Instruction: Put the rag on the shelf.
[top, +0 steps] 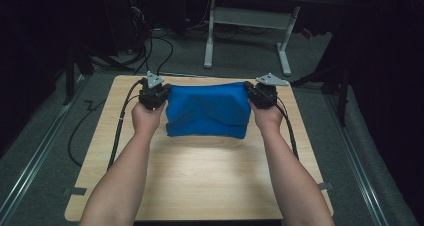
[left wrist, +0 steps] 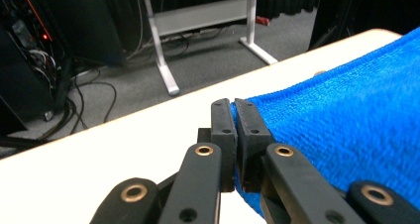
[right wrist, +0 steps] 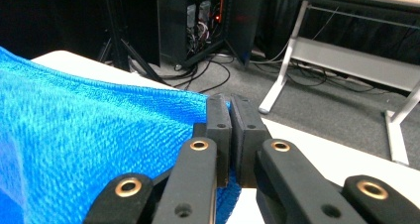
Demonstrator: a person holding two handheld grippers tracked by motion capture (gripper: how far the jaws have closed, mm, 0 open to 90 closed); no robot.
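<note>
Two grippers hold one blue towel [top: 207,110] near the wooden table's [top: 200,171] far edge. The left gripper [top: 159,93] pinches its left corner; the right gripper [top: 254,93] pinches its right. Beyond, grey carpet [top: 240,56], one white-legged desk [top: 248,21].

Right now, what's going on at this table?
A person is holding a blue terry-cloth towel with a hand-held gripper in each hand. The left gripper is shut on the towel's far left corner and the right gripper is shut on its far right corner; each gripper view shows its jaws closed with blue cloth pinched between them. The towel is stretched between the two grippers over the far half of the light wooden table, and its near edge hangs down toward the tabletop.
</note>
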